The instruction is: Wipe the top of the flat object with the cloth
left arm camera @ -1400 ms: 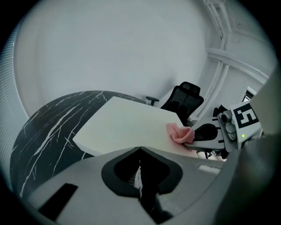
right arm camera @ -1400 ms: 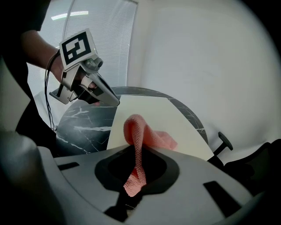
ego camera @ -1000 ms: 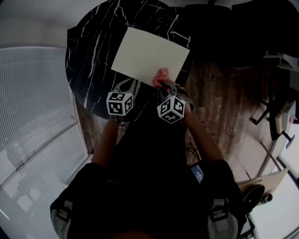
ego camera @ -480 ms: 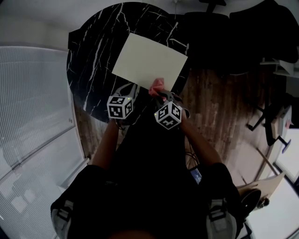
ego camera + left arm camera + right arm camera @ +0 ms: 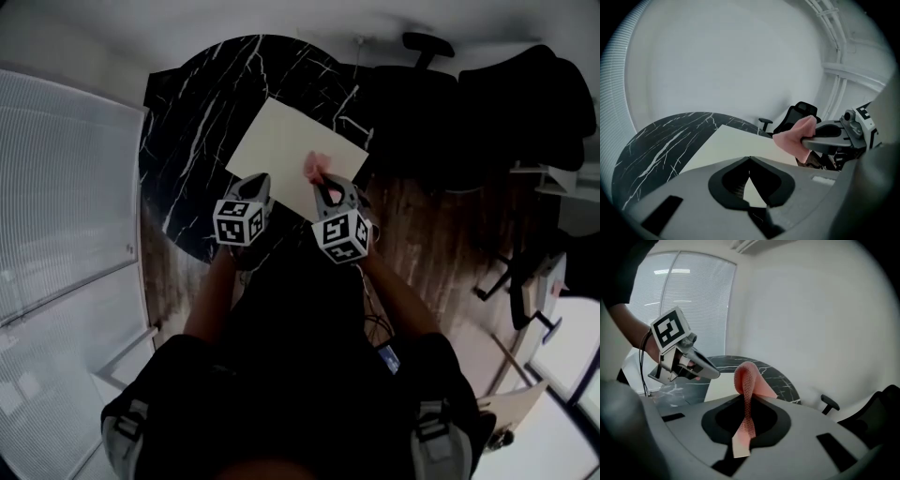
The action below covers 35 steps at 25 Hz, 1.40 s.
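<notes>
The round black table [image 5: 187, 112] fills the top left of the head view. The left gripper [image 5: 257, 187] hangs over the table's 6 o'clock edge. Its jaws are closed together with nothing between them. The flat cream sheet [image 5: 286, 141] lies on the table toward 4 o'clock, and its near corner is hidden behind both grippers. The pink cloth [image 5: 317, 167] is at about 4 o'clock from the sheet's middle. I cannot tell if it touches the sheet. The right gripper [image 5: 325, 186] has its jaws pinched tight on the cloth, which sticks up out of them. At 1 o'clock, a dark chair [image 5: 427, 47] is hard to make out.
</notes>
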{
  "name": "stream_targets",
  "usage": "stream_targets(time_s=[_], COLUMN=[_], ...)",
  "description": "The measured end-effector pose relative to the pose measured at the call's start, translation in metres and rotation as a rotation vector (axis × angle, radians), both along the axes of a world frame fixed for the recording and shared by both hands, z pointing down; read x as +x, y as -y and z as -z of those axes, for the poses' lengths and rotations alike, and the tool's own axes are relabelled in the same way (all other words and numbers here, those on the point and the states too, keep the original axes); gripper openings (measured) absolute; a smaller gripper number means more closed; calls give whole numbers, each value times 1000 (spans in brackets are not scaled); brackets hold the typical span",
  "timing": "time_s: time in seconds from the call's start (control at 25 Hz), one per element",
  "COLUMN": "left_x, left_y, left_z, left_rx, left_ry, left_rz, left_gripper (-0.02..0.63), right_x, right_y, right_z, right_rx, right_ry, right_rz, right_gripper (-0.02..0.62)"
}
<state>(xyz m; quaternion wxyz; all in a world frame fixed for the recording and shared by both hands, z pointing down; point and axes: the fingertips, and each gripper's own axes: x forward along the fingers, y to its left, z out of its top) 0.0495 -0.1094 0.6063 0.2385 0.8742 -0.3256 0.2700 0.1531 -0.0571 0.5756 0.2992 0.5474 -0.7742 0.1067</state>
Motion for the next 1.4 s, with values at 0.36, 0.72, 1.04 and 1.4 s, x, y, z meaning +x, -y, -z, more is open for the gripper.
stream_targets(time_s=[0.36, 0.72, 1.04, 1.4], left_x=[14, 10, 5, 0], left_y=[19, 42, 47, 53], left_z=[13, 0, -20, -31], left_rx=[15, -21, -74, -111], left_ry=[-3, 15, 46, 45], left_rz=[78, 192, 239, 255], left_gripper=[0, 0, 0, 0], right_x=[45, 56, 61, 59], right_y=[61, 102, 115, 118], right_z=[13, -22, -93, -97], right_rx=[43, -26, -165, -194], right_ry=[-90, -161, -251, -175], right_rz=[44, 141, 213, 204], right_gripper=[15, 15, 15, 15])
